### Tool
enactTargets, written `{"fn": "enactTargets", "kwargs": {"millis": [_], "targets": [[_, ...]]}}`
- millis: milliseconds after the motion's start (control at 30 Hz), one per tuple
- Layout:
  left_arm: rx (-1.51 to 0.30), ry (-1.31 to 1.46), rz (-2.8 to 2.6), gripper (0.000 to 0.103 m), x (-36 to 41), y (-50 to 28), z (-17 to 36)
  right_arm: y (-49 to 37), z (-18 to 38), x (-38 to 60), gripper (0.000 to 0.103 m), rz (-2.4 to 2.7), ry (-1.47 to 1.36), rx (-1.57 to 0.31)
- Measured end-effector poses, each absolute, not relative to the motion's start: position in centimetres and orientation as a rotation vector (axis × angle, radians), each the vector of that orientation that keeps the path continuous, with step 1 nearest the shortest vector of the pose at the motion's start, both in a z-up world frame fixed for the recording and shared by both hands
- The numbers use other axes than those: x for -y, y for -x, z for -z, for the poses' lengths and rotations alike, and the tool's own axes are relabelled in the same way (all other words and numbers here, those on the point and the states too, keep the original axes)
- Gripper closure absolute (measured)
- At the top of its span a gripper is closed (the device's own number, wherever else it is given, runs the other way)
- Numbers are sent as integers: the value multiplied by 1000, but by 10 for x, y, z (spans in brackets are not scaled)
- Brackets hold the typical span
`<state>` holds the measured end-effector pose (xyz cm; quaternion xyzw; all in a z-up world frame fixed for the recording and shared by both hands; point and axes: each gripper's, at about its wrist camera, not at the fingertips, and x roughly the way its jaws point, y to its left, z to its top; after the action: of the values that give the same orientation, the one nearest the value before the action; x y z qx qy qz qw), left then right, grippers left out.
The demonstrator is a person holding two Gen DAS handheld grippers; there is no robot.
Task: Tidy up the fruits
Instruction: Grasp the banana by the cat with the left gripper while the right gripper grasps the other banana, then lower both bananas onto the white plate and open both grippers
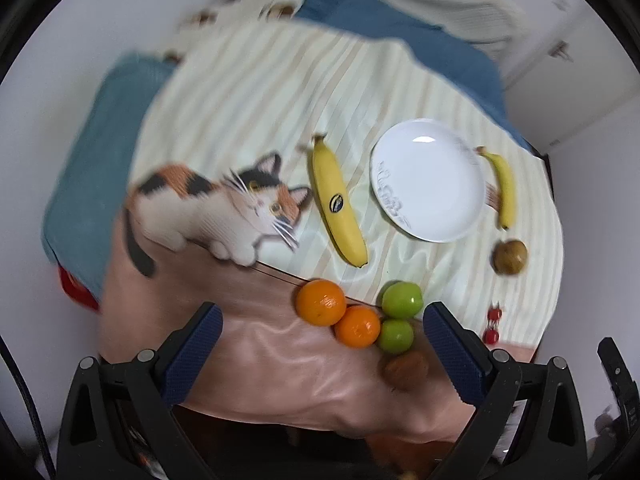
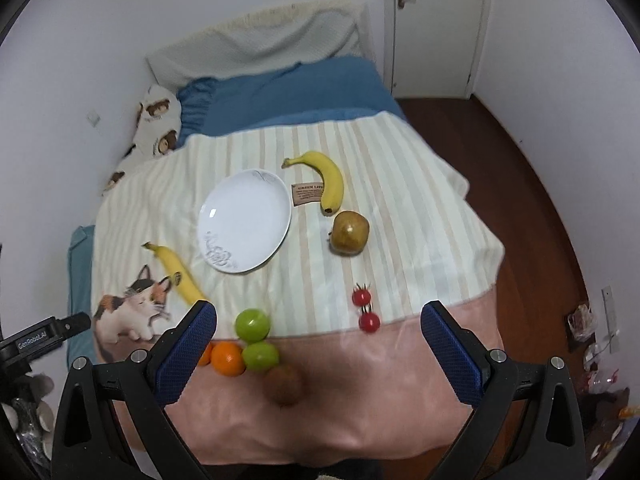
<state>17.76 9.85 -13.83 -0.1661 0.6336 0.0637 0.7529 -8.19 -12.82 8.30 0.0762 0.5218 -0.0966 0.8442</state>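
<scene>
A white plate [image 1: 430, 180] [image 2: 246, 220] lies empty on a striped blanket. A large banana [image 1: 338, 204] [image 2: 178, 272] lies left of it, a smaller banana [image 1: 502, 186] [image 2: 326, 180] to its right. Two oranges [image 1: 320, 302] [image 2: 228, 358], two green apples [image 1: 402, 300] [image 2: 252, 324] and a brown fruit [image 1: 406, 368] [image 2: 284, 384] cluster near the front. A brown pear [image 1: 509, 257] [image 2: 350, 233] and two cherry tomatoes [image 1: 493, 324] [image 2: 366, 310] lie right. My left gripper [image 1: 320, 360] and right gripper [image 2: 318, 360] are open and empty above the front edge.
The blanket has a cat picture [image 1: 224, 208] [image 2: 132, 312] at the left and a pink band at the front. Blue bedding [image 2: 288, 92] and a pillow [image 2: 256, 44] lie behind. A wooden floor [image 2: 532, 200] and a door [image 2: 436, 28] are to the right.
</scene>
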Motion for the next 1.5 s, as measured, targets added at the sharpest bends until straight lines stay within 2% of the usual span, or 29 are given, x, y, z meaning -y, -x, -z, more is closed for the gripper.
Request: {"fn": "enactTargets", "kwargs": {"millis": [300,367,433,500,667,700,800,867,933,1000,1300,1500], "targets": [[-1542,525,-279,1,-95,-266,253,-77,9,184,0,147,-169,-1250],[-1558,532,-306,4,-95,-283,274,-113,33,194,1,151,-162,-1272],[-1573,547,-314,8,-94,-295,292,-144,58,203,3,151,-160,-1307],[-1591,544,-320,8,-91,-303,304,-172,84,211,6,149,-162,-1346],[-1616,485,-312,9,-74,-317,327,-227,138,226,19,151,-163,-1430],[-1610,468,-315,10,-72,-319,328,-235,146,228,22,149,-165,-1445],[-1574,415,-329,23,-68,-322,328,-252,162,229,31,151,-134,-1457],[-1543,385,-320,44,-65,-322,325,-260,168,224,42,147,-87,-1457],[-1525,346,-310,53,-60,-321,321,-263,173,217,61,130,-59,-1462],[-1508,294,-312,65,-53,-321,317,-262,175,207,63,148,12,-1445],[-1460,276,-289,67,-49,-299,288,-246,172,194,65,156,24,-1399],[-1413,260,-262,68,-45,-271,244,-229,150,192,65,132,-8,-1373]]}}
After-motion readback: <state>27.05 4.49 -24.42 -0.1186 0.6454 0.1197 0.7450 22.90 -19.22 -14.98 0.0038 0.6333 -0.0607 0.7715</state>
